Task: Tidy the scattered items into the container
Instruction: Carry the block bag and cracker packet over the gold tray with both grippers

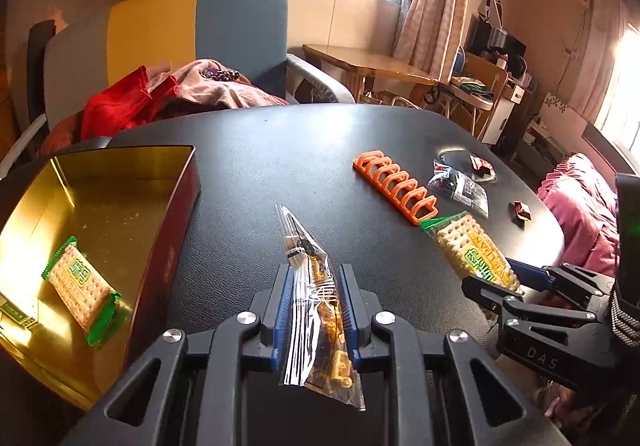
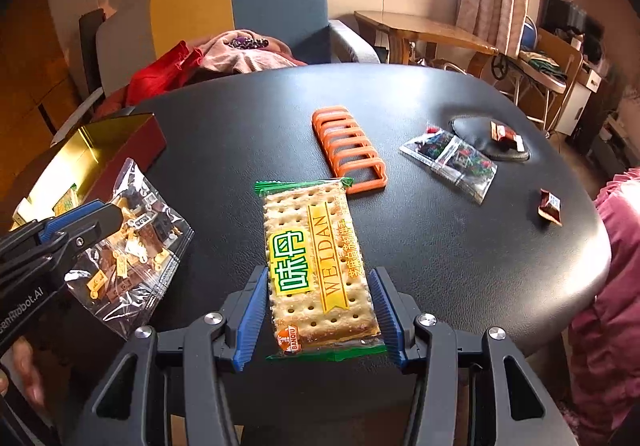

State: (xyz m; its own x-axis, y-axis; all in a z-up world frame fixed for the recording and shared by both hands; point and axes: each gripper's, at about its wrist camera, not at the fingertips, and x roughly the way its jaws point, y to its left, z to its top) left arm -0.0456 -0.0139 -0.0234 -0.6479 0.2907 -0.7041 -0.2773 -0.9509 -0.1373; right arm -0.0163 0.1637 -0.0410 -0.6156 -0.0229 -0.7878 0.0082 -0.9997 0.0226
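Observation:
My left gripper (image 1: 314,278) is shut on a clear bag of small tan parts (image 1: 316,310), held above the black table (image 1: 260,150); the bag shows from the side in the right wrist view (image 2: 132,246). My right gripper (image 2: 318,280) is shut on a green-edged cracker packet (image 2: 316,262), also seen in the left wrist view (image 1: 472,254). The gold-lined tin (image 1: 100,206) stands at the left with one cracker packet (image 1: 82,290) inside. An orange rack (image 2: 348,150), a clear bag of dark pieces (image 2: 452,158) and two small brown sweets (image 2: 550,206) lie on the table.
An armchair (image 2: 260,6) with red and pink cloths stands behind the table. A wooden side table (image 2: 420,30) and cluttered shelves are at the back right. Pink fabric (image 2: 612,266) lies past the table's right edge.

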